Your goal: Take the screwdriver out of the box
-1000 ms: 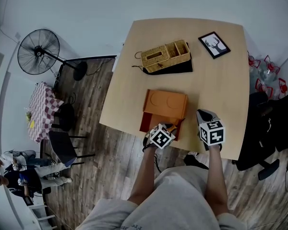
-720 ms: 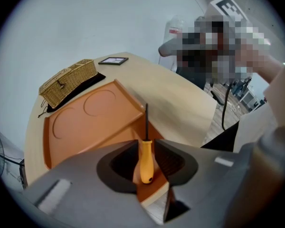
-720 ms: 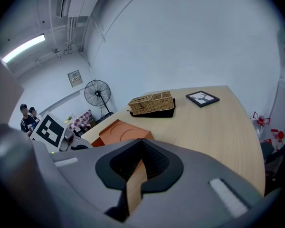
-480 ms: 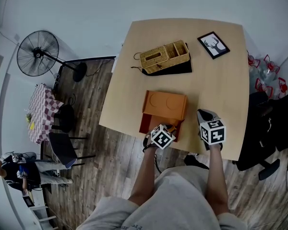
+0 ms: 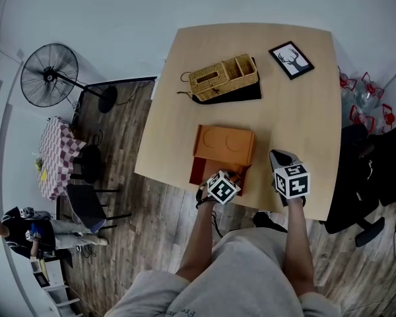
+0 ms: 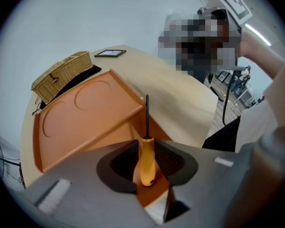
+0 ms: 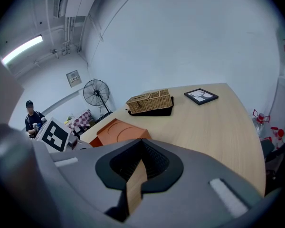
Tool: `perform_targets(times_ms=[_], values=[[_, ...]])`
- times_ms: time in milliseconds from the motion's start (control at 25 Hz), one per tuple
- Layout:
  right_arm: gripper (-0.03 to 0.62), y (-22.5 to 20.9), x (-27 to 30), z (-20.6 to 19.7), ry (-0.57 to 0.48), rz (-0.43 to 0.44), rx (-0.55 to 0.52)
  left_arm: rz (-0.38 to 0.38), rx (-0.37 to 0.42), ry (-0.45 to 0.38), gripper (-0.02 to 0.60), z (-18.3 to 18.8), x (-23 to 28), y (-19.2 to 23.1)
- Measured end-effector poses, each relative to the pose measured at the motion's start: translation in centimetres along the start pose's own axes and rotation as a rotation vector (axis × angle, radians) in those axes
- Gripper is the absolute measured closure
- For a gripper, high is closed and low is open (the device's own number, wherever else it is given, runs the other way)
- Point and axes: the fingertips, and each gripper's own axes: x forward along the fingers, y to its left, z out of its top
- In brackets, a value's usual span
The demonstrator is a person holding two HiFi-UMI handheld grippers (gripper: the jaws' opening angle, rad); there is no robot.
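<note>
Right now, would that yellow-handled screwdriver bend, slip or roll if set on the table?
Likely stiff: the screwdriver has a straight shaft. Its rounded, smooth handle would probably roll on the table and might twist in the left gripper.

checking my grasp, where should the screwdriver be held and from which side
Grip the screwdriver by its thick yellow handle, coming from the butt end with jaws on either side, as the left gripper has it. The thin shaft offers little surface and would likely slip.
</note>
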Motion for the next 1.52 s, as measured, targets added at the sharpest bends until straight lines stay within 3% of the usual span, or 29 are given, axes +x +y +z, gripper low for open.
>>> perform_targets(times_ms=[480, 1520], values=[[0.592, -1.3, -0.4, -0.7, 0.006, -0.017, 0.021, -0.022, -0.022, 0.036, 0.42, -1.1, 1.6, -0.5], [0.592, -1.7, -1.3, -0.8, -0.015, -0.026, 0.04, 0.028, -0.032, -0.028, 0.453, -0.4, 1.3, -0.4]])
